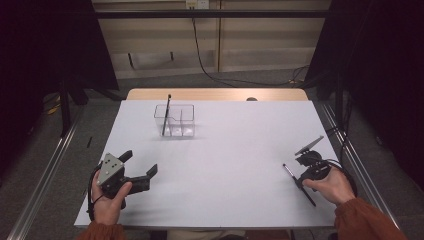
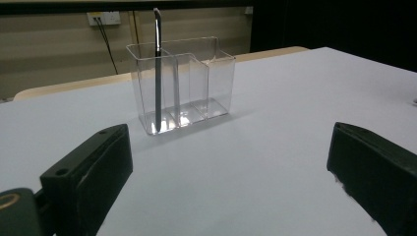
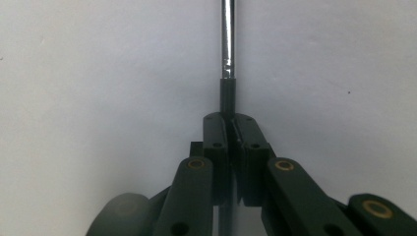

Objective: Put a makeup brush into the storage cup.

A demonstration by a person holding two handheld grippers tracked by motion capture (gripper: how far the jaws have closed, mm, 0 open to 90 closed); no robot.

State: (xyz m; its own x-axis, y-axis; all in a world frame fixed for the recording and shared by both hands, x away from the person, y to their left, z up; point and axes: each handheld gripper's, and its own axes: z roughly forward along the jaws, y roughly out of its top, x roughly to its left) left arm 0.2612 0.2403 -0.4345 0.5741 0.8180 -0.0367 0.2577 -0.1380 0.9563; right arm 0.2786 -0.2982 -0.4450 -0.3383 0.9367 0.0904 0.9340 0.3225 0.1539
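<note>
The pen [image 1: 299, 184] lies low over the near right part of the white desk [image 1: 225, 165], its long axis slanting from near right to far left, the silver end pointing toward the desk's middle. The right tongs [image 1: 301, 179] are clamped tight on its dark barrel [image 3: 227, 98]. The left tongs [image 1: 140, 167] stand wide with nothing between them, facing the clear organizer [image 2: 182, 86], where another pen [image 2: 157, 69] stands nearly upright in an end compartment.

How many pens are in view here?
2. One pen stands upright in an end compartment of the clear organizer; the other pen is clamped in the right tongs over the table's right side.
</note>
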